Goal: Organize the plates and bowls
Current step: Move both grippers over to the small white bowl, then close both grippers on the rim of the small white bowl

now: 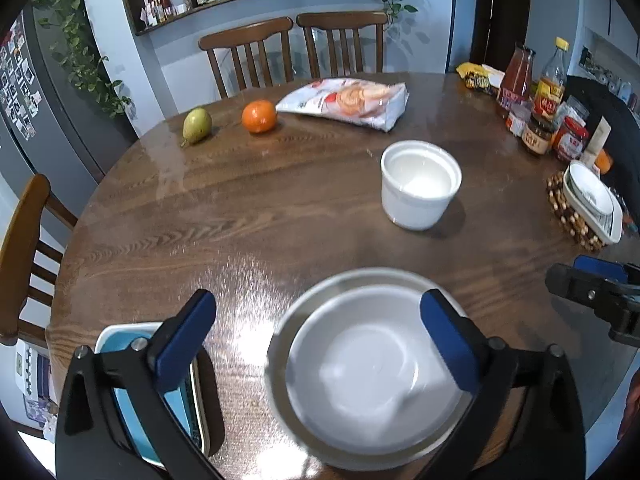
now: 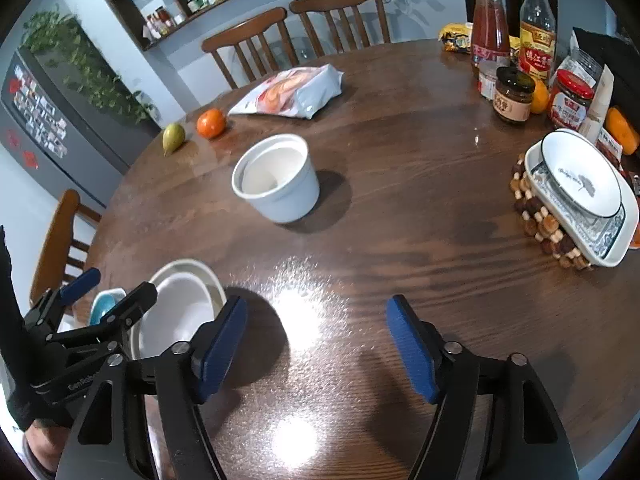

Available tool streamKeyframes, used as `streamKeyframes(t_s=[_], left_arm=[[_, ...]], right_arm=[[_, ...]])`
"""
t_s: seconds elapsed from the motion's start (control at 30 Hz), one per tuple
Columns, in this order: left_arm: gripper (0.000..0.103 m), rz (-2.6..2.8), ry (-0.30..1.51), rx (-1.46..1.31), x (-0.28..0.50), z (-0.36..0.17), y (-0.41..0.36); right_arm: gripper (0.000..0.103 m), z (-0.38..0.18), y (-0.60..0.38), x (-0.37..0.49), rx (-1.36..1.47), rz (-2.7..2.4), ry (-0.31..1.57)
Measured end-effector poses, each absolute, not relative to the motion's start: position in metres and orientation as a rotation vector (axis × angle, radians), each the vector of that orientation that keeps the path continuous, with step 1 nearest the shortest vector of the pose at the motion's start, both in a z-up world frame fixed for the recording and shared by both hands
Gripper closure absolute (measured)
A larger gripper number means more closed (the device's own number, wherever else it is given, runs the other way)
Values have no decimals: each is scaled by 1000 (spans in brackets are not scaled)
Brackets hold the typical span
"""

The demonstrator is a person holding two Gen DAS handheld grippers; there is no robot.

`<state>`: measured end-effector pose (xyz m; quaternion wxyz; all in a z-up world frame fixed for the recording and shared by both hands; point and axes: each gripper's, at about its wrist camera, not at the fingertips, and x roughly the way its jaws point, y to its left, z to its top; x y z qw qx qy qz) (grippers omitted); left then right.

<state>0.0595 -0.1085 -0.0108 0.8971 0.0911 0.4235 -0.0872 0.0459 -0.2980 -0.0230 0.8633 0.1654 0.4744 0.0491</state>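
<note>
Left wrist view
- Left gripper [image 1: 318, 328]: jaws spread wide, nothing pressed between the blue pads; it hangs over the near edge of the round wooden table [image 1: 248, 216].
- Stacked bowls [image 1: 364, 376]: a white bowl nested in a wider pale one, blurred, standing on the table under the gripper; the right pad overlaps its rim in the picture, and whether they touch I cannot tell.
- Blue dish [image 1: 120, 364]: rectangular, white rim, at the table's near left edge, partly hidden by the left finger.
- White cup-bowl [image 1: 420, 184]: upright, deep, alone at mid-table, well apart from the stack.
- Plate stack on trivet [image 1: 592, 204]: far right, a round dish lying in an oblong one on a beaded wooden mat.
- Right gripper [image 1: 600, 292]: only its black end and a blue tip show at the right edge.
- Other: pear [image 1: 197, 121], orange [image 1: 259, 116], snack bag [image 1: 348, 102], jars and bottles [image 1: 536, 100] on the far side.

Right wrist view
- Right gripper [image 2: 316, 348]: jaws released, bare tabletop [image 2: 400, 240] between the pads.
- Left gripper [image 2: 108, 292]: lower left, open, above the stacked bowls [image 2: 180, 312]; a sliver of the blue dish [image 2: 103, 305] behind it.
- White cup-bowl [image 2: 276, 184]: centre, tilted look from the lens, standing free.
- Plate stack on trivet [image 2: 580, 200]: right side, patterned round dish inside the oblong dish.
</note>
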Motion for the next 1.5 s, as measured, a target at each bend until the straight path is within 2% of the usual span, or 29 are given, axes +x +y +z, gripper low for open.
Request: streamKeyframes(t_s=[0.57, 1.2, 1.5], left_arm=[[1, -135, 847, 135, 107, 20, -150], [2, -52, 947, 113, 156, -9, -166], [12, -35, 986, 120, 168, -29, -169]], right_arm=[[29, 28, -323, 93, 265, 136, 894], [29, 0, -316, 163, 231, 241, 981], [29, -30, -313, 194, 277, 333, 1047]])
